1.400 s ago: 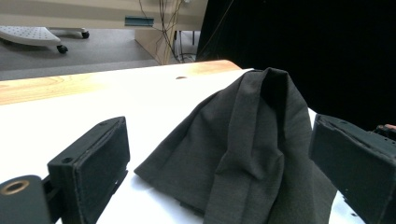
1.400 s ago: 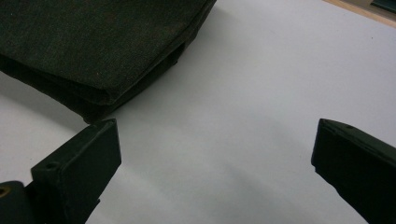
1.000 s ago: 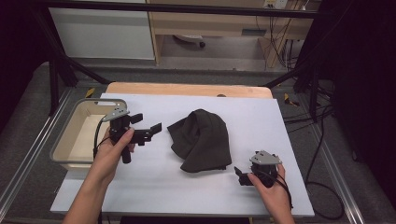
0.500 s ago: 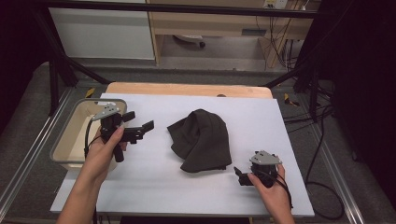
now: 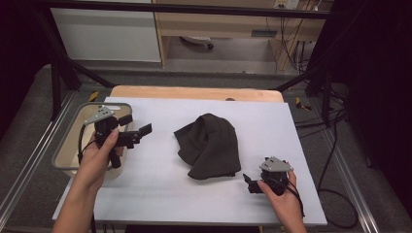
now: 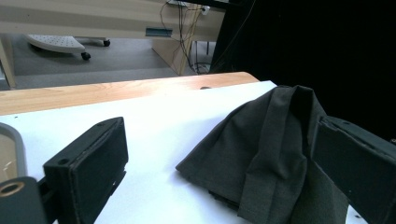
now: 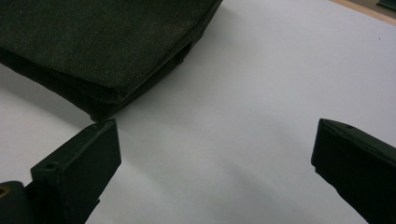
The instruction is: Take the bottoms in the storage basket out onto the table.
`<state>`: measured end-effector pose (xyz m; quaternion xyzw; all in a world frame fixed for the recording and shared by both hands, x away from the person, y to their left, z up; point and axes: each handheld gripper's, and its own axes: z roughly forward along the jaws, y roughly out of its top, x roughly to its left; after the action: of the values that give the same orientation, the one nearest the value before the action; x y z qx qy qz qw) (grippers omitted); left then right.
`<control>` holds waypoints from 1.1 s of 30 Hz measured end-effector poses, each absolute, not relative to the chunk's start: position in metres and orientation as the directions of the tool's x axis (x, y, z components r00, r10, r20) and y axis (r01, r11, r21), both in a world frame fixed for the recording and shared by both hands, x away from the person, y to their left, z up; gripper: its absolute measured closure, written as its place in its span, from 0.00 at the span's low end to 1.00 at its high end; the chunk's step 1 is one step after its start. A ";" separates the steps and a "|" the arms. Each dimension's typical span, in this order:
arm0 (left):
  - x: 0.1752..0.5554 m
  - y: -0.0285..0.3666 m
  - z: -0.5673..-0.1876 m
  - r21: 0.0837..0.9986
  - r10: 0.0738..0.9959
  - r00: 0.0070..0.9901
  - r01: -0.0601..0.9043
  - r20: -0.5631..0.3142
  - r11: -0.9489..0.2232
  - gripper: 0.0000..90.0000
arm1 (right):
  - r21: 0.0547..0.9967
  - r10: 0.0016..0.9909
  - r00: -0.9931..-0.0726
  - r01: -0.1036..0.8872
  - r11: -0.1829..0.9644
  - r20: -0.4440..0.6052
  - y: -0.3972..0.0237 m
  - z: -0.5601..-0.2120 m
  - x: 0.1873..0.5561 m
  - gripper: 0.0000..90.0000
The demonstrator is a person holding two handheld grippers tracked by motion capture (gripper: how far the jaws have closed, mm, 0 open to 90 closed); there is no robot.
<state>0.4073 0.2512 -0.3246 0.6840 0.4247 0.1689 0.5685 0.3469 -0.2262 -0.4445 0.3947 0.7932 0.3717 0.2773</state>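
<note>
High view first: the counter (image 5: 160, 194), covered in white, carries a dark cloth (image 5: 210, 145) heaped in loose folds near its middle, and a shallow bin (image 5: 65, 155) sits at its left edge. Next in size come the two claws. The left claw (image 5: 138, 131) is held up beside the bin, well apart from the cloth, its jaws spread and aimed toward the heap; in the left gripper view both jaws stand wide with the cloth (image 6: 271, 154) lying on the counter beyond them. The right claw (image 5: 248, 183) rests low at the near right, just beside the cloth's near corner — the right gripper view has its jaws wide apart and empty, the folded edge of the cloth (image 7: 102, 51) just ahead of the left-hand jaw in that view. Nothing is gripped, so my reading is that this is the approach step, before any grasp of the cloth. The next move likely calls for the right claw to slide forward onto that near corner and pinch the edge, while the left claw has to cross the bare counter to reach the far side — a low entry would help catch a single layer.
</note>
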 end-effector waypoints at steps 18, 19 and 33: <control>0.399 0.273 -0.323 0.918 0.806 0.546 0.396 -0.226 -0.011 0.04 | 0.802 0.824 -0.545 0.416 0.427 -0.156 -0.225 -0.443 0.346 0.03; 0.399 0.273 -0.323 0.918 0.807 0.545 0.397 -0.228 -0.008 0.04 | 0.802 0.824 -0.546 0.418 0.427 -0.155 -0.225 -0.443 0.346 0.03; 0.389 0.288 -0.321 0.917 0.829 0.522 0.398 -0.198 -0.032 0.04 | 0.801 0.815 -0.559 0.412 0.434 -0.154 -0.223 -0.443 0.344 0.03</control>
<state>0.3895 0.2877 -0.3208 0.6894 0.4450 0.2019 0.5348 0.3441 -0.2233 -0.4432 0.3823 0.8018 0.3699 0.2723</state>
